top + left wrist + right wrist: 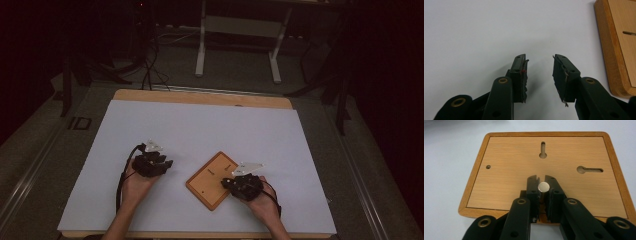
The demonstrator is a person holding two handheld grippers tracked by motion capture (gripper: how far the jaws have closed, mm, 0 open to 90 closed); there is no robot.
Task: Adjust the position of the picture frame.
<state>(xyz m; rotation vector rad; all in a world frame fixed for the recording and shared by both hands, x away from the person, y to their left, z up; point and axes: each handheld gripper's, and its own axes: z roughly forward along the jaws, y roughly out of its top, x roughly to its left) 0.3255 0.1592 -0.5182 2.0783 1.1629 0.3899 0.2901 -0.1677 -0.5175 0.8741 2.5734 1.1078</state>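
A wooden board (209, 182) with a darker raised rim lies flat on the white sheet, right of centre; it is also in the left gripper view (621, 45) and the right gripper view (506, 182). Its face has two keyhole slots (543, 150) (590, 170) and a small hole (488, 166). My right gripper (541, 178) (227, 181) hovers over the board's near part, shut on a small silver cylinder (543, 186) that stands upright between the jaws. My left gripper (540, 58) (164, 163) is open over bare sheet, left of the board, with nothing between its jaws.
The white sheet (200, 130) covers most of a wooden table, whose far edge (200, 97) shows. Beyond it stand white desk legs (200, 50) and cables (150, 70) on a dim floor.
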